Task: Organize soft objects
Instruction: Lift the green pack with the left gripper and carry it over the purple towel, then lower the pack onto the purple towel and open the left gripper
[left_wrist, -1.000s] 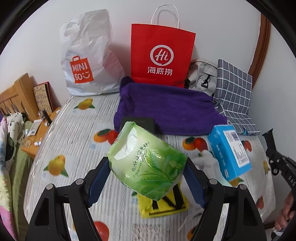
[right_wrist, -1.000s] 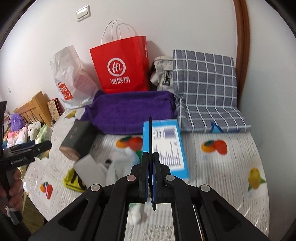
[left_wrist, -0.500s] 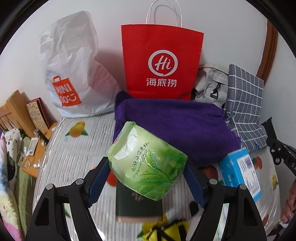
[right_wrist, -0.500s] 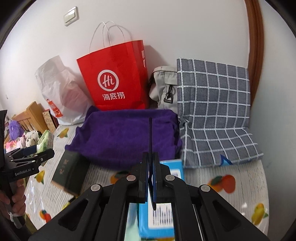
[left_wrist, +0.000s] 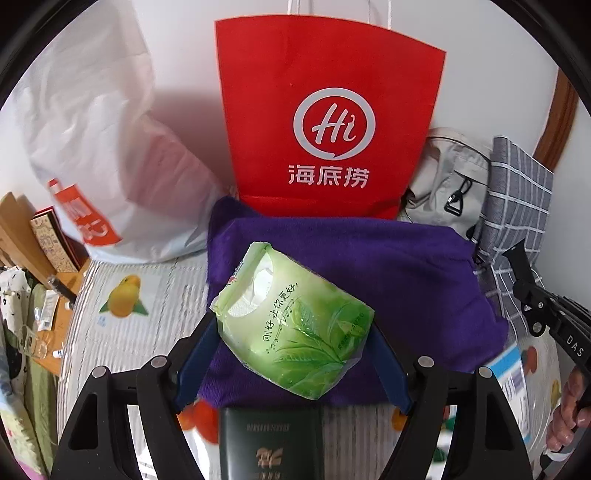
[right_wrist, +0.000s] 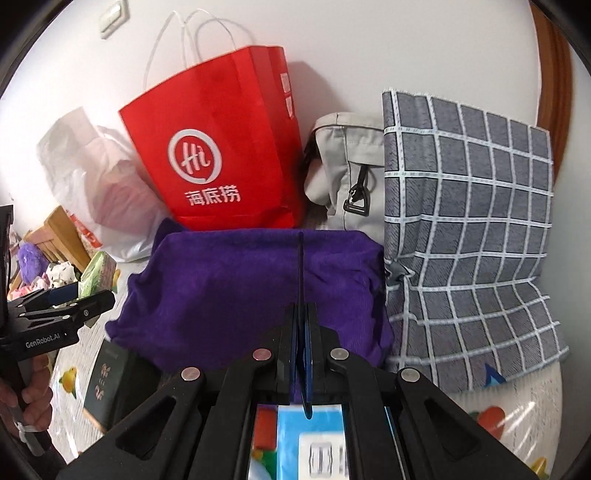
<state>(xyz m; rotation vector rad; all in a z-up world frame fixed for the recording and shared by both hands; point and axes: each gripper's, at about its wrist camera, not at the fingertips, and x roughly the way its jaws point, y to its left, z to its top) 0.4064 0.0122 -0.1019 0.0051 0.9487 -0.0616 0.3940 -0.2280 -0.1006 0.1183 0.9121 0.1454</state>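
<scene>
Pinching a green tissue pack (left_wrist: 291, 321) from both sides, the left gripper (left_wrist: 291, 354) carries it tilted above the folded purple towel (left_wrist: 388, 273); its jaws stand wide, blue pads pressed into the soft wrapper. Printed tea leaves, a line of Chinese characters and a clear oval window showing white tissue mark the pack, which is creased and dented at the sides. The right gripper (right_wrist: 302, 332) has its jaws pressed together on nothing, pointing over the same towel, with a blue box (right_wrist: 310, 443) bearing a barcode label below it. "GenRobot.AI" is legible on the left gripper's body in the right wrist view.

Behind the towel a red paper bag (left_wrist: 328, 122) shows a white "Hi" logo above 海底捞. To its left slumps a white plastic bag (left_wrist: 92, 147) with an orange patch, its lettering blurred; to its right stand a grey canvas bag (left_wrist: 450, 173) and a grey checked cushion (right_wrist: 469, 221). A dark green box (left_wrist: 269, 443) with gold print lies just before the towel's near edge. Open bedsheet (left_wrist: 147, 314) with fruit prints lies left of the towel, ending at a wooden ledge (left_wrist: 55, 302).
</scene>
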